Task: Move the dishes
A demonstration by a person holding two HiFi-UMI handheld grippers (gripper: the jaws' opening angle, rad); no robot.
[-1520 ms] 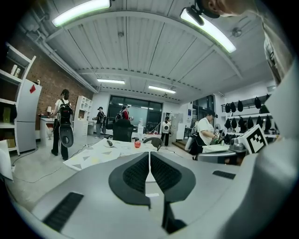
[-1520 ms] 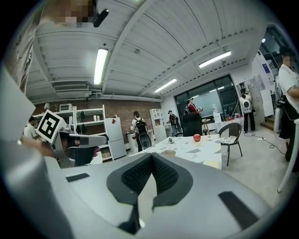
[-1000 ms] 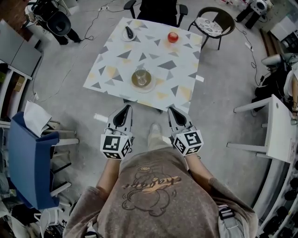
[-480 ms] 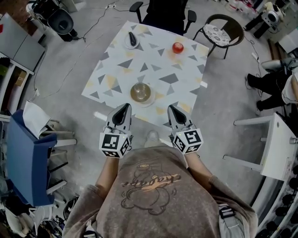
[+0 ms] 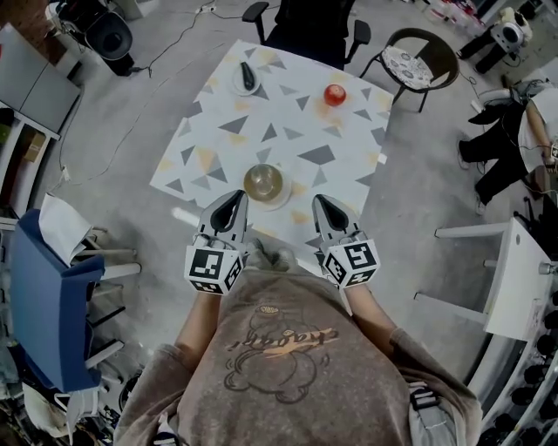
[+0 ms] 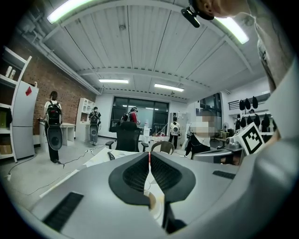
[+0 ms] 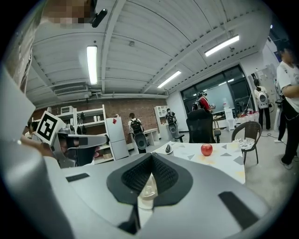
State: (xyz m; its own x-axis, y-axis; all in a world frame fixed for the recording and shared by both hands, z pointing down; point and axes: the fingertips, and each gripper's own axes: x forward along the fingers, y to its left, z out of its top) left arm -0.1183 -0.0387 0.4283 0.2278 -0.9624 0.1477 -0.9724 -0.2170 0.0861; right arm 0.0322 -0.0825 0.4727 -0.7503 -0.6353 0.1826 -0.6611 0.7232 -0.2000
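Observation:
A table (image 5: 218,144) with a triangle-patterned cloth stands ahead of me in the head view. On its near part a glass bowl sits on a plate (image 5: 264,183). At the far side are a red apple (image 5: 335,94) and a small white plate with a dark object (image 5: 247,77). My left gripper (image 5: 234,198) is shut and empty, just left of the bowl's near side. Also shut and empty, my right gripper (image 5: 317,201) hovers at the table's near edge, right of the bowl. The right gripper view shows the apple (image 7: 206,149) and the small plate (image 7: 169,149) beyond the shut jaws.
A black office chair (image 5: 309,26) and a round wicker chair (image 5: 417,52) stand behind the table. A blue chair (image 5: 52,296) is at my left, a white table (image 5: 519,270) at my right. A person (image 5: 510,139) stands at the far right. Cables lie on the floor.
I have stepped closer to the table. Both grippers, still shut, have moved from over the floor to the table's near edge, either side of the bowl.

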